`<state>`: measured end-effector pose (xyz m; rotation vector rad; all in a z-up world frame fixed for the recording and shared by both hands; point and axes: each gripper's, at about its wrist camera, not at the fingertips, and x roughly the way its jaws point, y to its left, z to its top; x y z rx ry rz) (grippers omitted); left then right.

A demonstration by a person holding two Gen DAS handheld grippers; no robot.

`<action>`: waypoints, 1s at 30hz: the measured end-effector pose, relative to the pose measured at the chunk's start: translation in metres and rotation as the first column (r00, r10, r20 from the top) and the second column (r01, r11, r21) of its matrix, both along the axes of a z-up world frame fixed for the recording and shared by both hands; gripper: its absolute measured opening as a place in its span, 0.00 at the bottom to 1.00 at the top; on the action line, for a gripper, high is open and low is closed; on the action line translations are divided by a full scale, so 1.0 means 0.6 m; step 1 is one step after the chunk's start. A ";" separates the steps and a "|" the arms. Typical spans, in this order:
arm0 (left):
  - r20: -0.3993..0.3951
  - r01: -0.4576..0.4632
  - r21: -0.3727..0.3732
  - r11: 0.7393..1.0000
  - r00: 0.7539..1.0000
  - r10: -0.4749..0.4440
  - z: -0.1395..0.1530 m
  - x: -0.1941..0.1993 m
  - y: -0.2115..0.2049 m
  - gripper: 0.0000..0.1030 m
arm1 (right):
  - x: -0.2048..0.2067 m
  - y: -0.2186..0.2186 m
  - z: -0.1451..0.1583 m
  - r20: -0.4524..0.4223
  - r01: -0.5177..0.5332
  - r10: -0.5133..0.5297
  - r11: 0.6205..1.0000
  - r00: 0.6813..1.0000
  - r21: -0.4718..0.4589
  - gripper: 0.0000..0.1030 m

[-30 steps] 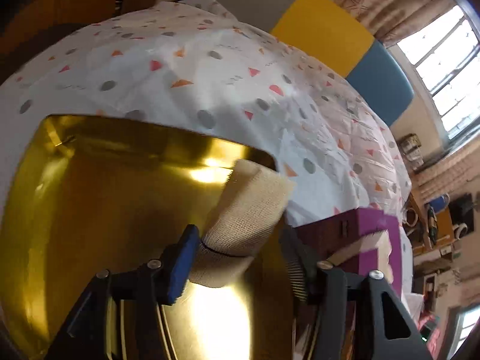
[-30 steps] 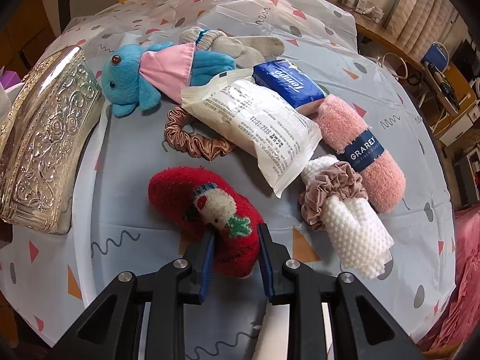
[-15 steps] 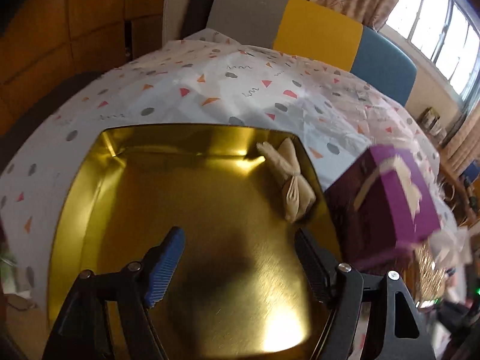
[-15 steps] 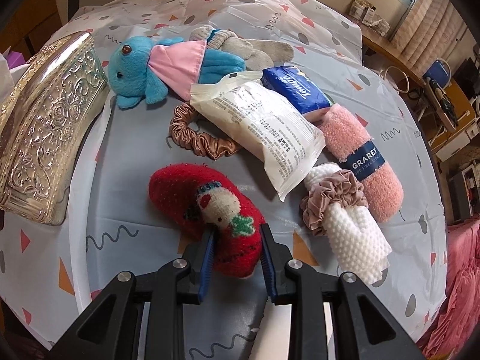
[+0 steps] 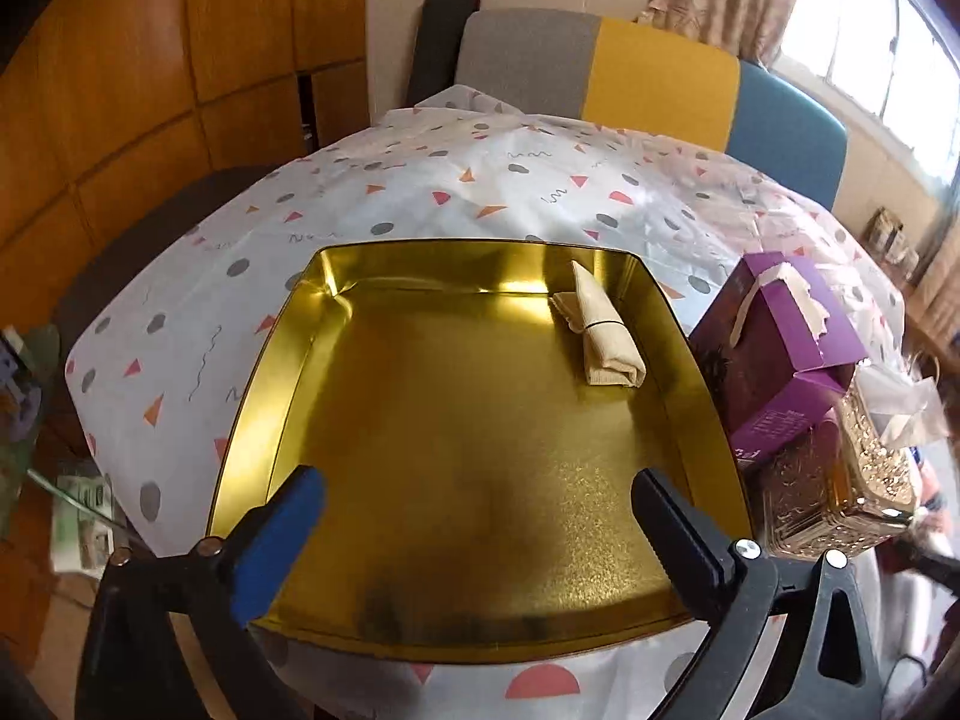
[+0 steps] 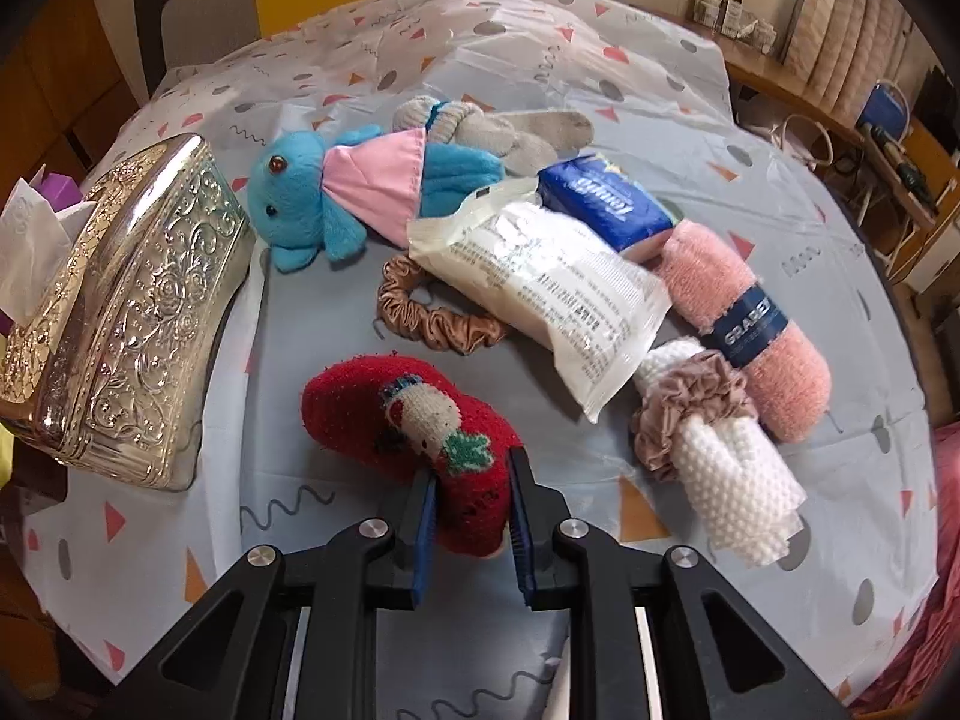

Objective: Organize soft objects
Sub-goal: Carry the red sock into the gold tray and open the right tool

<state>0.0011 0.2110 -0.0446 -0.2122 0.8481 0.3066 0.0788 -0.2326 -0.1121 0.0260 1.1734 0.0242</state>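
Large gold metal tray (image 5: pixel 282 354) now holds the rolled beige cloth (image 5: pixel 603 336) at its far right corner, dropped a second ago by the left gripper (image 5: pixel 474 516), now spread and empty, while right gripper (image 6: pixel 471 510) pinches the red knitted Christmas sock (image 6: pixel 414 426) near the table's front edge, likely next in.

Daylight came from the window (image 5: pixel 894 54) at upper right, blown out white. The gold tray (image 5: pixel 480 420) threw glare along its far wall and a dim reflection near its front. Fisheye bending curved both views' edges, with dark corners; the right edge of the left view was blurred.
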 end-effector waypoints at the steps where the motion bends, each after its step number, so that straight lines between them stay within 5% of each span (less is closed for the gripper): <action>1: 0.005 -0.005 0.004 1.000 1.000 0.005 0.002 -0.004 0.002 1.00 | 0.000 0.002 -0.003 -0.008 -0.003 0.003 1.000 1.000 -0.009 0.19; 9: 0.063 -0.012 0.003 1.000 0.998 0.012 0.022 -0.031 0.010 1.00 | -0.037 -0.031 0.068 0.117 0.094 -0.128 0.960 0.985 0.262 0.19; 16: 0.080 -0.030 0.018 0.999 0.996 0.029 0.025 -0.040 0.015 1.00 | -0.049 0.004 0.177 0.280 0.054 -0.130 0.963 0.951 0.263 0.19; 23: 0.087 -0.039 0.011 0.999 0.995 0.038 0.026 -0.049 0.021 1.00 | -0.052 0.154 0.279 0.409 -0.192 0.087 0.955 0.908 0.224 0.19; 30: 0.098 -0.066 0.005 0.998 0.993 0.065 0.025 -0.059 0.039 1.00 | -0.058 0.348 0.292 0.394 -0.441 0.354 0.884 0.848 0.156 0.19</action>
